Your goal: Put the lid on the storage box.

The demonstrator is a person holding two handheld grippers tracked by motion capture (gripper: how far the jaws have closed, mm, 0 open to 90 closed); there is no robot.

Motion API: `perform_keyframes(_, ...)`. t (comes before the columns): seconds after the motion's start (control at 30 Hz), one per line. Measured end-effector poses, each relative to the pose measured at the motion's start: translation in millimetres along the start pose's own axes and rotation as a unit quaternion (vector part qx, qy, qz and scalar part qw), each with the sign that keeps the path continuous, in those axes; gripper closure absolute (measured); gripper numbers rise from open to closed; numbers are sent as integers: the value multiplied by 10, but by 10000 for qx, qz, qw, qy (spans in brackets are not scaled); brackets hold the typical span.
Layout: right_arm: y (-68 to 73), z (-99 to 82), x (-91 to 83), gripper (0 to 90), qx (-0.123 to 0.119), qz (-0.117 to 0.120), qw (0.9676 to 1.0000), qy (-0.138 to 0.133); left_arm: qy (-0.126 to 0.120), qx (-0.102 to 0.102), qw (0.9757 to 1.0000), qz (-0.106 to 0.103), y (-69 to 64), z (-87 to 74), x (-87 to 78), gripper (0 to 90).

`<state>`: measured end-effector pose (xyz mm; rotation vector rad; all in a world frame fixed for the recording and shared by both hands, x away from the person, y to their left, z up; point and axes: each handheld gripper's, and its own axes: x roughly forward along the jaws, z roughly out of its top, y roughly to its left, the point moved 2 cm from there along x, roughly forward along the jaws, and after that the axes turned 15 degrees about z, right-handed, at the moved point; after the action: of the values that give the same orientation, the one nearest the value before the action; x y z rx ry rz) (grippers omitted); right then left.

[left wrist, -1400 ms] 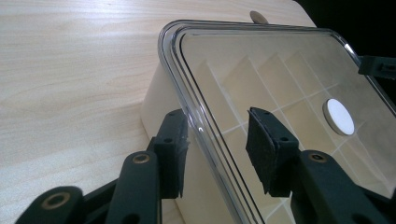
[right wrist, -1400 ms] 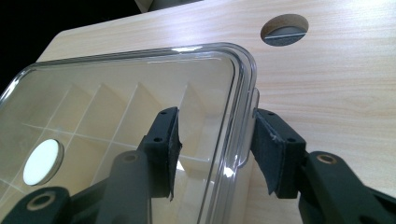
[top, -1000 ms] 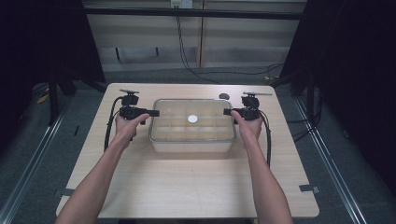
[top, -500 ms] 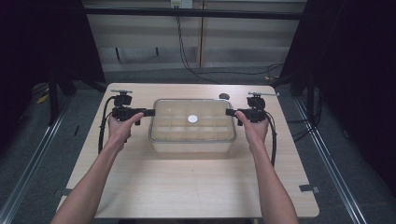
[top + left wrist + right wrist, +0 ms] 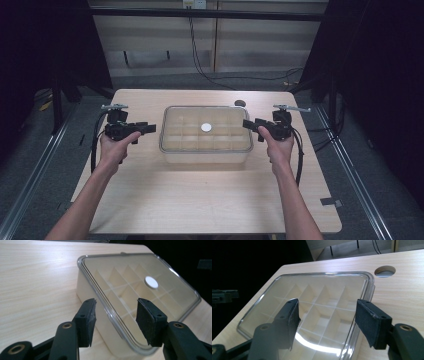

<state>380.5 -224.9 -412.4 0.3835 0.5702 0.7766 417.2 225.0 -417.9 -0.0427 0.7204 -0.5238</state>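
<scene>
**Two open claws flank a lidded divider box**

A dim room with dark curtains surrounds a pale wooden desk (image 5: 210,200), and beyond its far edge cables trail down a light wall panel. At the centre of the high view sits a clear compartment box (image 5: 206,148), its transparent lid (image 5: 225,135) seated on top, with a small white disc (image 5: 206,128) near the lid's middle. Through the lid you can see a grid of dividers; the cells look empty, though glare hides some of them.

Your left claw (image 5: 149,128) is at centre left of the high view, pointing at the box's left end, just beside it but apart from it. In the left gripper view its jaws stand wide apart, holding nothing, with the lid's rim running between them. Your right claw (image 5: 248,124) mirrors this at centre right, close against the right end; whether it touches the rim cannot be told from above. In the right gripper view its jaws also gape, empty, over the lid's corner.

This symmetric hold suggests you are set to pinch both short edges at once, likely to lift the lid or the whole box.

Little obstructs you. A round cable hole (image 5: 240,103) lies in the desk behind the box's upper right corner, clear of both claws. Each claw's cable loops down beside your wrists, away from the box.
</scene>
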Motion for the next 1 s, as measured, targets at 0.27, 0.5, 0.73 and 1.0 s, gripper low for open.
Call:
perform_keyframes(0.27, 113, -169, -196, 369, -125, 41, 9999, 110, 17, -20, 9999, -157, -46, -162, -186, 480)
perform_keyframes(0.5, 176, -367, -456, 351, -143, 80, 9998, 67, -150, 449, 9989, -47, -158, -340, -320, 446)
perform_keyframes(0.73, 264, -553, -607, 340, -268, 95, 9996, 81, -104, 488, 9987, -82, -204, -538, -431, 398)
perform_keyframes(1.0, 366, -810, -728, 314, -318, 51, 9993, 214, -41, 774, 9970, 75, -221, -784, -592, 419)
